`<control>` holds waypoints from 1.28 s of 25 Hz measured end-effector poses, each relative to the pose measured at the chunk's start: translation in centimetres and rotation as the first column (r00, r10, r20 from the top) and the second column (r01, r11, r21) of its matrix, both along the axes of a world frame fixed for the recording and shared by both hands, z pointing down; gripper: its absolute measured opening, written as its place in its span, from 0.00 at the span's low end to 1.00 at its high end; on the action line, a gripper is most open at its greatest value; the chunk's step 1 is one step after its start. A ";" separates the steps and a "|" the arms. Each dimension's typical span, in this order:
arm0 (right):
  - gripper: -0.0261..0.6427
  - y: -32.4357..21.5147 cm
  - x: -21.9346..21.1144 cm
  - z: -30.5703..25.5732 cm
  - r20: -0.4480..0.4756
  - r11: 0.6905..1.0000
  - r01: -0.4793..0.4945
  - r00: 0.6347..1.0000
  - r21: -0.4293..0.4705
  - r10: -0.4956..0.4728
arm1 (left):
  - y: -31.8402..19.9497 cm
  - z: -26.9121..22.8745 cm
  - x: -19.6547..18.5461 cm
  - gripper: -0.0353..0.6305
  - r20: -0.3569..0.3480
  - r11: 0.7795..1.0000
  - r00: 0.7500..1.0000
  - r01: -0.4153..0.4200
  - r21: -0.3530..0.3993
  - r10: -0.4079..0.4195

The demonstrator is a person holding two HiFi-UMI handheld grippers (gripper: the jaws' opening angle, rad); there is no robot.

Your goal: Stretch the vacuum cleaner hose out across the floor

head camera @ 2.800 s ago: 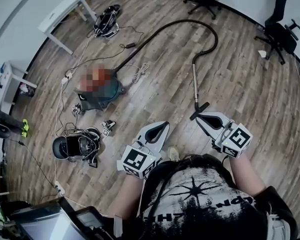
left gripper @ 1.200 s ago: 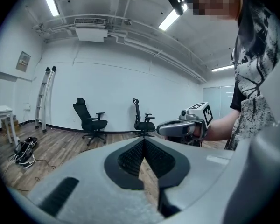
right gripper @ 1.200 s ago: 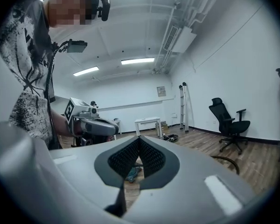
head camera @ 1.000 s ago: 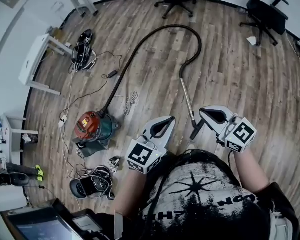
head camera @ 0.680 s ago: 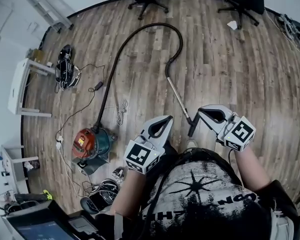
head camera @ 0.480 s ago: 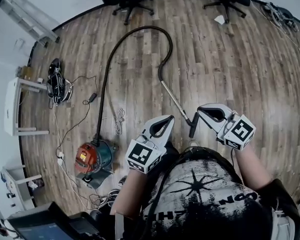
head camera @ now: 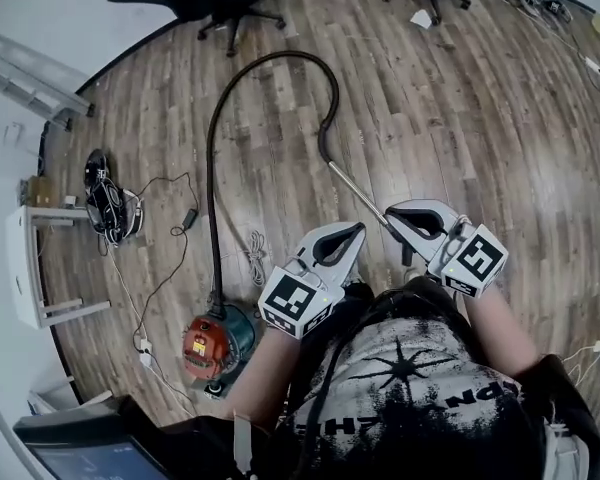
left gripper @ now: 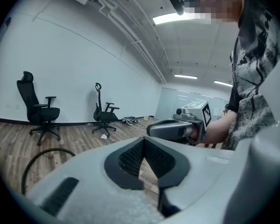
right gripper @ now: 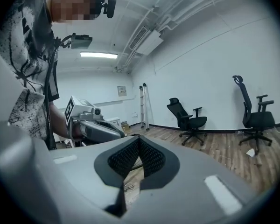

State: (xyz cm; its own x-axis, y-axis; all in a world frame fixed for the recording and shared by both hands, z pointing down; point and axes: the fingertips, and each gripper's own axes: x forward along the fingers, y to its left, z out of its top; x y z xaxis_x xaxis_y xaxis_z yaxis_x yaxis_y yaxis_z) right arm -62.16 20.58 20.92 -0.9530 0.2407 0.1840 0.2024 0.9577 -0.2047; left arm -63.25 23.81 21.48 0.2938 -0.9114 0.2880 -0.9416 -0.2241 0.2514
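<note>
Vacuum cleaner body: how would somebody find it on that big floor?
In the head view, find the brown wooden plank floor, then follow the long black looping hose to its lower-left end. There sits the round vacuum cleaner body, the only red-and-teal thing beside thin black cables and a white table.

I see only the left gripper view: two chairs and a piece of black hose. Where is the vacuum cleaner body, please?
Observer: In the head view the vacuum cleaner stands on the floor, left of the person.
Operator: Is the hose straight yet?
Observer: No, the hose curves in a big arch to the metal tube.
Operator: Does anything hold that tube?
Observer: No. The right gripper has its jaws together, nothing between them.
</note>
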 end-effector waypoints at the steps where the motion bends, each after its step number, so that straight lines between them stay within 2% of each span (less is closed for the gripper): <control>1: 0.05 0.3 -0.4 0.3 -0.006 1.000 -0.010 1.000 0.005 0.010 | 0.2 0.5 -0.4 0.05 0.001 1.000 1.000 -0.018 -0.007 0.018; 8: 0.05 0.3 -0.2 1.8 -0.073 0.994 -0.101 0.992 0.030 0.103 | -0.2 2.8 -0.7 0.05 -0.044 0.992 0.991 -0.124 -0.025 0.122; 12: 0.05 -1.5 1.4 1.9 -0.076 0.986 -0.163 0.983 0.040 0.166 | -1.5 4.1 1.4 0.05 -0.054 0.983 0.982 -0.181 -0.041 0.179; 16: 0.05 -2.9 4.3 2.2 -0.070 0.981 -0.192 0.979 0.013 0.193 | -2.6 4.4 4.3 0.05 -0.075 0.979 0.978 -0.198 -0.056 0.194; 19: 0.05 -3.6 6.8 2.9 -0.075 0.984 -0.176 0.982 -0.026 0.174 | -3.2 4.5 6.2 0.05 -0.063 0.980 0.982 -0.184 -0.081 0.179; 24: 0.07 -4.3 9.2 6.2 -0.107 0.994 -0.096 0.990 -0.060 0.089 | -4.2 5.2 7.2 0.05 -0.017 0.991 0.996 -0.092 -0.102 0.091; 26: 0.11 -4.2 9.0 7.8 -0.138 0.998 -0.055 0.989 -0.041 0.049 | -4.4 5.8 7.1 0.05 -0.010 0.993 0.998 -0.067 -0.094 0.066; 29: 0.17 -4.3 7.2 10.4 -0.199 1.000 -0.011 0.980 -0.010 0.009 | -4.1 7.6 6.1 0.05 -0.045 0.994 0.998 -0.042 -0.105 0.038; 32: 0.25 -4.5 5.8 14.3 -0.284 1.000 -0.024 0.958 -0.001 0.023 | -4.2 10.3 4.9 0.05 -0.041 0.987 0.996 -0.083 -0.139 0.078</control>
State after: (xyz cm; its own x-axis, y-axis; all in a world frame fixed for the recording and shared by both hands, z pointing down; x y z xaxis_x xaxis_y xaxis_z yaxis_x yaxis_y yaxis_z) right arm -56.32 16.04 35.19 -0.8670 0.2202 0.4469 0.1124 0.9603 -0.2552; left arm -58.31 19.64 31.76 0.3768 -0.8355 0.4000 -0.9119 -0.2588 0.3185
